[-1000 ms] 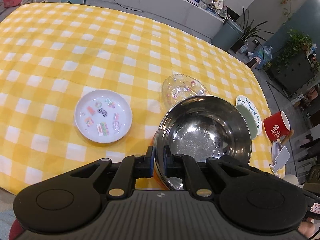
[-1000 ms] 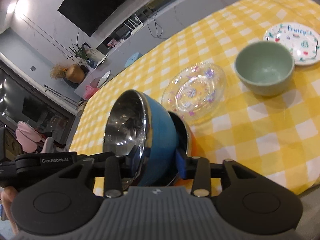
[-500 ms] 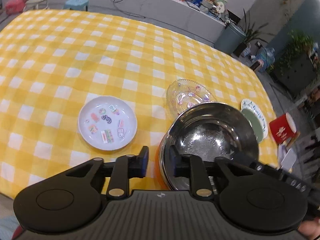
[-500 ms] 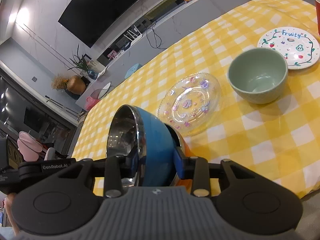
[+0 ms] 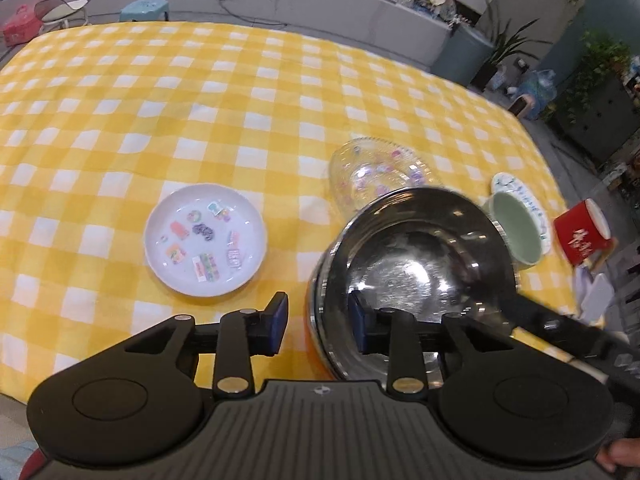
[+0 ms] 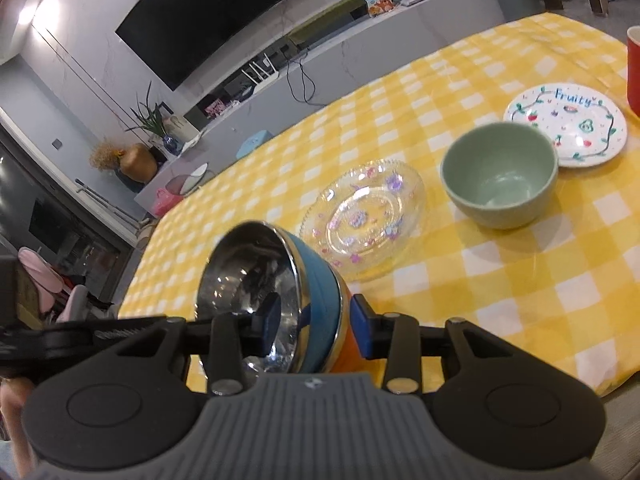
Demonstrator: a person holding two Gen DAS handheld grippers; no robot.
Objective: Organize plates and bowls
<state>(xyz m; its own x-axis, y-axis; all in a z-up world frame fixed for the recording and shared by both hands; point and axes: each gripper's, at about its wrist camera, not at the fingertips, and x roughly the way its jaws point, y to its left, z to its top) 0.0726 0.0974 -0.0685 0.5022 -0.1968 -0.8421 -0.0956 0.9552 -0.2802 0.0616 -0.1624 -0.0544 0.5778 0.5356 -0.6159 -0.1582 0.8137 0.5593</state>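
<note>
A steel-lined blue bowl (image 6: 312,276) lies tilted inside an orange bowl (image 5: 314,340) at the near table edge. My right gripper (image 6: 314,322) is shut on the blue bowl, one pad inside the steel lining and one against the outer wall. Seen from the left wrist, the steel inside (image 5: 416,280) faces up and the right gripper's black arm (image 5: 560,328) crosses its rim. My left gripper (image 5: 317,318) is opening. The nested rims stand between its blue pads (image 5: 276,320), which are off them.
On the yellow checked cloth (image 5: 200,92) lie a white sticker plate (image 5: 206,240), a clear glass plate (image 6: 364,216), a green bowl (image 6: 500,176) and a "Fruity" plate (image 6: 568,124). A red mug (image 5: 582,236) stands at the right edge.
My left gripper's pads, clamped on the bowls' rim a second ago, have spread apart and let go. The right gripper has kept its hold on the tilted blue bowl.
</note>
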